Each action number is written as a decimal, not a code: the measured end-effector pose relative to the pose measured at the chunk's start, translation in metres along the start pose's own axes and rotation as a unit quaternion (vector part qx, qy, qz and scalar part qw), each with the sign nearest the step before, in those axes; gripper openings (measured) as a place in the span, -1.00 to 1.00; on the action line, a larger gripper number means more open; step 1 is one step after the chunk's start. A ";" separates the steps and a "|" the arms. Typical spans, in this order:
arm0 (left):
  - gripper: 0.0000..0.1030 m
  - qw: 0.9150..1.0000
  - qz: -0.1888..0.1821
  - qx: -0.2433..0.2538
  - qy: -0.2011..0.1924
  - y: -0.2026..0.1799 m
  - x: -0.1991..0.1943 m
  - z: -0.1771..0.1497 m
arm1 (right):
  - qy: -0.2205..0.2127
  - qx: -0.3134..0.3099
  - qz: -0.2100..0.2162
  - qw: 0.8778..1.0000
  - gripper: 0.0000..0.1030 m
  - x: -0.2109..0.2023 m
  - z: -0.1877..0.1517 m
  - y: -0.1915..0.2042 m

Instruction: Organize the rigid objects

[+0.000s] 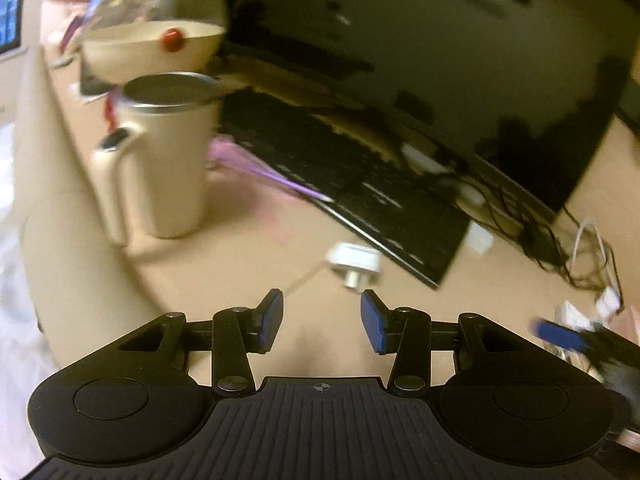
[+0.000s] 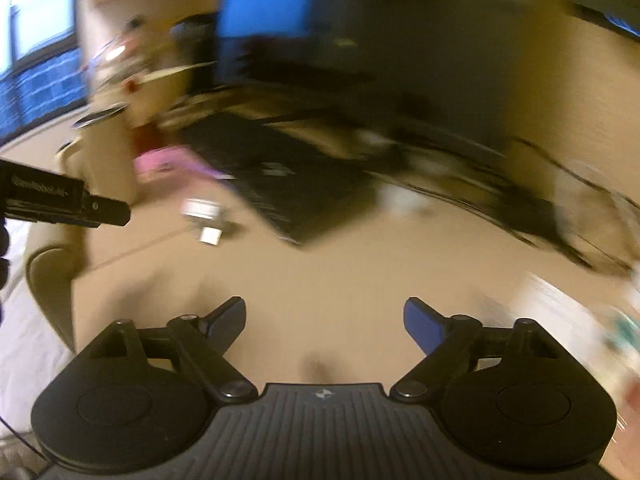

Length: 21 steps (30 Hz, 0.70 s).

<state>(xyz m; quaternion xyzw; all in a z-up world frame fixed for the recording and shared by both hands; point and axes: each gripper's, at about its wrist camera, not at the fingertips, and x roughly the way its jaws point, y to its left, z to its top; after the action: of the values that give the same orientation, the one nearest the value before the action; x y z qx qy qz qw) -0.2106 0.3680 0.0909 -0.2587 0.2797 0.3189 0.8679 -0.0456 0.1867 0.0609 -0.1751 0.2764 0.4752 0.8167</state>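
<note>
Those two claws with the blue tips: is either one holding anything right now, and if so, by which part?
Nothing is held. The left claw stands open over bare desk, with the white plug lying just beyond its tips. The right claw is open too, empty.

Keyboard (image 2: 276,176) and cables (image 2: 560,216) heavily blurred in right wrist view.

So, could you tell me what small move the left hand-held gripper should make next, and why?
Probably ease forward and down over the white plug. The left hand-held gripper is open and empty, and the plug lies loose on the desk just beyond its fingertips.
</note>
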 end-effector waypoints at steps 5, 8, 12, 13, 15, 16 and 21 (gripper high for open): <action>-0.09 1.000 0.003 -0.010 -0.008 0.036 -0.012 -0.003 | -0.028 -0.075 0.031 0.996 0.62 0.073 0.037 0.063; -0.09 1.000 -0.003 -0.010 -0.007 0.047 -0.017 -0.003 | -0.020 -0.103 0.043 0.994 0.43 0.118 0.052 0.087; -0.09 1.000 -0.014 0.010 -0.014 0.049 -0.016 0.004 | -0.006 -0.130 0.044 0.991 -0.07 0.144 0.058 0.101; -0.09 1.000 -0.022 0.011 -0.013 0.047 -0.012 0.007 | -0.004 -0.128 0.044 0.991 -0.09 0.144 0.060 0.099; -0.09 0.999 -0.039 0.017 -0.010 0.039 -0.001 0.015 | 0.002 -0.114 0.044 0.993 -0.39 0.137 0.060 0.090; -0.09 0.998 -0.050 0.024 -0.008 0.032 0.006 0.020 | 0.004 -0.108 0.037 0.993 -0.50 0.131 0.059 0.084; -0.09 0.989 -0.121 0.081 0.008 -0.026 0.051 0.040 | 0.015 -0.062 -0.017 0.998 -0.76 0.065 0.036 0.021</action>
<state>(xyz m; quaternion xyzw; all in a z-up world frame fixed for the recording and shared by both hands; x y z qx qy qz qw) -0.1474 0.3962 0.0931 -0.2219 0.2787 0.1853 0.9158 -0.0284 0.2611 0.0480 -0.2371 0.2555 0.4749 0.8081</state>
